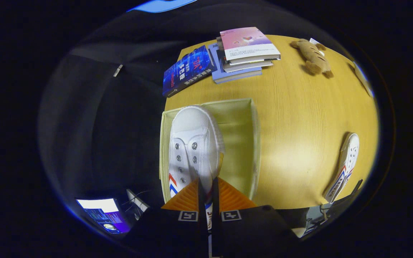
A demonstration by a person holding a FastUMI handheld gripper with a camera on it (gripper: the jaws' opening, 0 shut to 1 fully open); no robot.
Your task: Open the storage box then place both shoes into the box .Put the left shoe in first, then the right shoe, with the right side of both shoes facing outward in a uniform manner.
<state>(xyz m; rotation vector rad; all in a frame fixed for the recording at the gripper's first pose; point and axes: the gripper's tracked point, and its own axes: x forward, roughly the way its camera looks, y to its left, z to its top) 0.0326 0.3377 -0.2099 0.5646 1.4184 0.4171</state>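
My gripper (206, 193) is shut on a white canvas shoe (192, 143) with red and blue chevrons, pinching its heel end between the two orange fingers (183, 200). The shoe hangs toe forward over the open pale green storage box (255, 143), which sits on the wooden table's near left corner. The shoe covers the box's left half; the right half of its floor shows bare. A second white shoe (344, 166) lies on its side on the table far to the right of the box, sole edge toward the box.
Beyond the box lie a dark blue book (186, 70) and a stack of books (244, 52). A brown plush toy (312, 57) rests at the far right. The wooden table (299, 118) is bare between box and second shoe. A lit screen (102, 213) sits below left.
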